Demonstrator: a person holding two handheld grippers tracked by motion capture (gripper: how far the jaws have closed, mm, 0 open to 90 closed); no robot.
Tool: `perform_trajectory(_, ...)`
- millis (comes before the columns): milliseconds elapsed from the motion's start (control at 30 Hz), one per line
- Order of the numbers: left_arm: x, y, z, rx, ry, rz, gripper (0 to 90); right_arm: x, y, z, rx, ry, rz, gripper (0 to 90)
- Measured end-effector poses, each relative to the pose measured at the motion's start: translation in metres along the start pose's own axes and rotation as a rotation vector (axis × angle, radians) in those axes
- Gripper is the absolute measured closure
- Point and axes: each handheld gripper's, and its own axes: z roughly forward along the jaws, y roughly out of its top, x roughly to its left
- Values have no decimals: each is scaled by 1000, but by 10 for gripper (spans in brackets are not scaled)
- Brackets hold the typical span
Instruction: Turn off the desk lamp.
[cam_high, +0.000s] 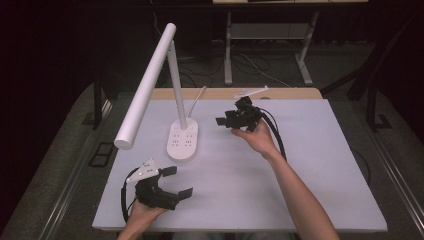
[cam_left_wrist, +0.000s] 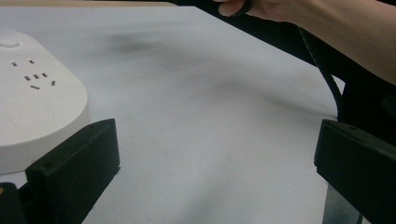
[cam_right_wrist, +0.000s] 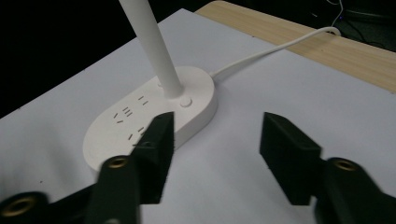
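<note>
Dark room behind; grey carpeted floor around the work area, with metal desk legs and loose cables at the far side.

Item 1. Table: pale grey-white top, with a strip of light wood exposed along its far edge. No containers stood on it.

Item 2. Desk lamp, white. Long tubular lamp head angled from upper right down toward the near left, overhanging the table's left edge. Slim upright stem rose from the rear part of the base. Oval lamp base stood left of the table's centre; its top carried several sets of socket slots and a small round button just beside the stem foot. White cord ran from the back of the base toward the wood strip.

Item 3. Right gripper: black, held in the person's right hand toward the far centre of the table, jaws pointed at the lamp base and near it, not touching. Jaws stood wide apart, nothing between them. Black cable looped back past the wrist.

Item 4. Left gripper: black with grey plate on top, held in the left hand at the near left, just short of the lamp base. Jaws stood wide apart and empty above bare table.
</note>
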Motion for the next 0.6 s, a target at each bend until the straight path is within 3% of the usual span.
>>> perform_trajectory(133,-1,0,1,4,1,0,0,-1,-8,-15,19,6,-13,129)
perform_trajectory(233,-1,0,1,7,-2,4,0,-4,-16,-26,30,12,-15,86)
perform_trajectory(267,-1,0,2,7,-4,4,0,-5,-19,-31,29,21,-11,0)
perform_trajectory(600,-3,0,3,10,-9,7,0,-8,-49,-80,-6,28,2,7)
